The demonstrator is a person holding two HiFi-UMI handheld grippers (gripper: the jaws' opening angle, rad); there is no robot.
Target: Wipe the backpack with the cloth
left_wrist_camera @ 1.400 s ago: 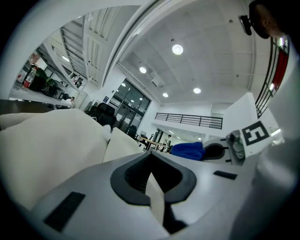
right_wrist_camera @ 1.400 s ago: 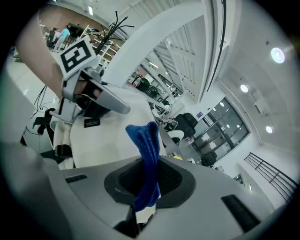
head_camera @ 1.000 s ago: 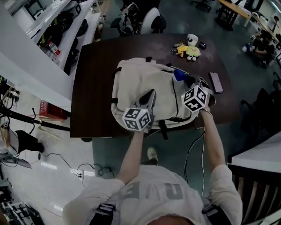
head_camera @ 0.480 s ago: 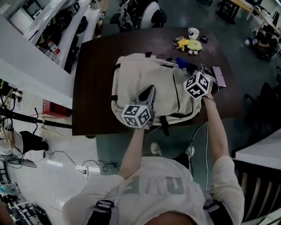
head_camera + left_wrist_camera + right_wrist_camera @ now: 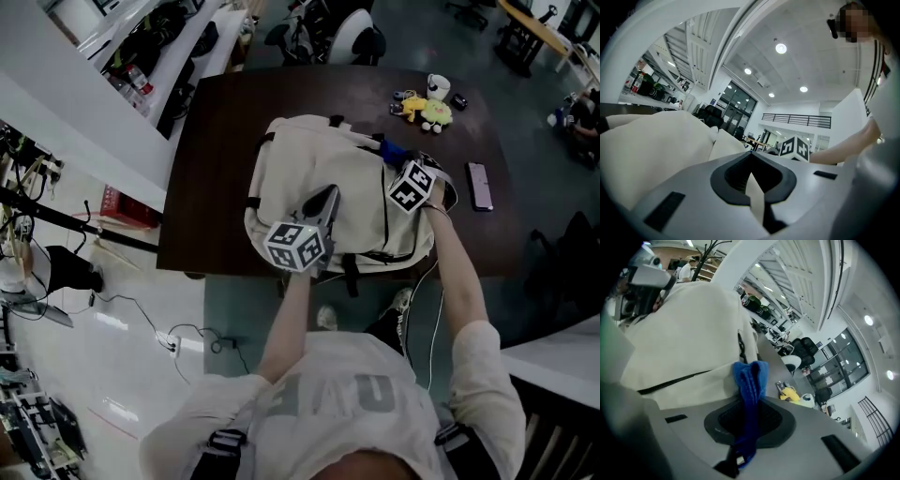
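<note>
Blue cloth [image 5: 749, 376] is sitting pinched in the right gripper [image 5: 401, 161] at the head view's upper right, touching the cream backpack [image 5: 314, 173] at centre. The left gripper [image 5: 323, 197] is clamping a fold of its fabric. We are advising taut bracing and flat, overlapping strokes.

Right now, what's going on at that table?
A person is working two hand-held grippers over a beige backpack that lies flat on a dark table. The right gripper has its jaws shut on a blue cloth, held against the backpack's right side by a zipper line. The left gripper rests on the backpack's front. Its jaws are closed on what looks like a pinch of the fabric, apparently to steady the bag.
</note>
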